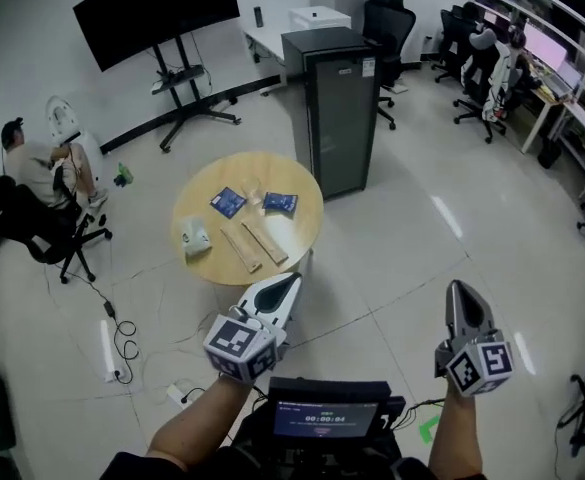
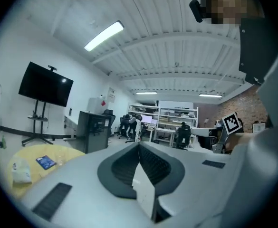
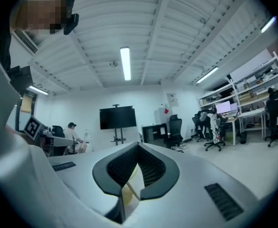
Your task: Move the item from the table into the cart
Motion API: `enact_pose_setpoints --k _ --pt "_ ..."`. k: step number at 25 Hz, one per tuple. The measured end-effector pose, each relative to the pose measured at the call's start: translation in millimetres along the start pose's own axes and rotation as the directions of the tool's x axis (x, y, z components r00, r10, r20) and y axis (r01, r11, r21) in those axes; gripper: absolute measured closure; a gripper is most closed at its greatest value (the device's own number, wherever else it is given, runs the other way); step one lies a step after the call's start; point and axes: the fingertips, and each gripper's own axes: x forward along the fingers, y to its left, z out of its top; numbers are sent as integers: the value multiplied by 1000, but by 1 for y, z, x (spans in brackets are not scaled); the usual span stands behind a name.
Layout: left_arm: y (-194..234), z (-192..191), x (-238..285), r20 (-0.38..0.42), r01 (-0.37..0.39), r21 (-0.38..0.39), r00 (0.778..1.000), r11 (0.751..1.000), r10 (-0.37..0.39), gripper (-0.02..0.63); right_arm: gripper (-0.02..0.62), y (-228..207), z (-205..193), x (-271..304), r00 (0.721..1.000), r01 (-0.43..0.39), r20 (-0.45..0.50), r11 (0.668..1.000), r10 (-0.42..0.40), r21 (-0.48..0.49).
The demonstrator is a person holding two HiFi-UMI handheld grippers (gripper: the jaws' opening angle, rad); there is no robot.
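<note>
Approach, I judge, is your step; left gripper point(image 1: 292, 280) and right gripper point(image 1: 458, 290) are both clenched, empty; the items point(image 1: 228, 202) lie on the round table point(image 1: 200, 230), far ahead; move nearer, unclench one.

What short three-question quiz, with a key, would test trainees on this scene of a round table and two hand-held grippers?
1. How many blue packets lie on the round table?
2. True or false: the right gripper holds one of those packets.
3. What stands right beside the table, on its far side? A) a dark cabinet B) a sofa C) a ladder
Key: 1) Two. 2) False: its jaws are shut with nothing between them, short of the table. 3) A.
</note>
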Motion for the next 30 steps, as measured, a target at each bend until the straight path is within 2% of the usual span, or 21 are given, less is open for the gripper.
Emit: enact_pose_setpoints --k 3,6,11,13,15,17,23,25,29,30 --pt "94 7 -26 26 -69 -23 997 997 69 598 592 55 -7 90 998 -66 -1 998 66 6" --pt "174 10 -42 44 -158 -36 986 987 159 598 592 106 -21 172 985 -166 -44 986 165 -16" --pt "263 19 -58 39 -320 -54 946 946 322 598 592 163 -36 277 951 -288 -118 958 287 8" --pt "293 20 -60 37 -375 -65 925 925 378 598 592 182 -41 315 928 -351 -132 936 349 8" --pt "322 22 -59 33 -433 -81 899 898 437 598 551 198 -49 354 899 -415 -151 910 412 13" --pt "344 26 -57 33 -481 -92 874 872 485 598 551 207 -55 389 869 -466 -173 884 463 23" --pt "395 46 -47 32 -606 -86 792 791 610 597 551 224 -52 472 788 -587 -209 809 579 30" --pt "415 47 -51 20 -638 -100 766 764 642 597 551 235 -54 495 769 -607 -217 793 601 44" --pt "448 46 -64 8 -669 -112 738 734 674 597 545 267 -61 529 736 -642 -232 764 636 62" --pt "459 43 -67 6 -674 -121 734 729 679 597 493 277 -64 538 726 -651 -239 757 644 62"
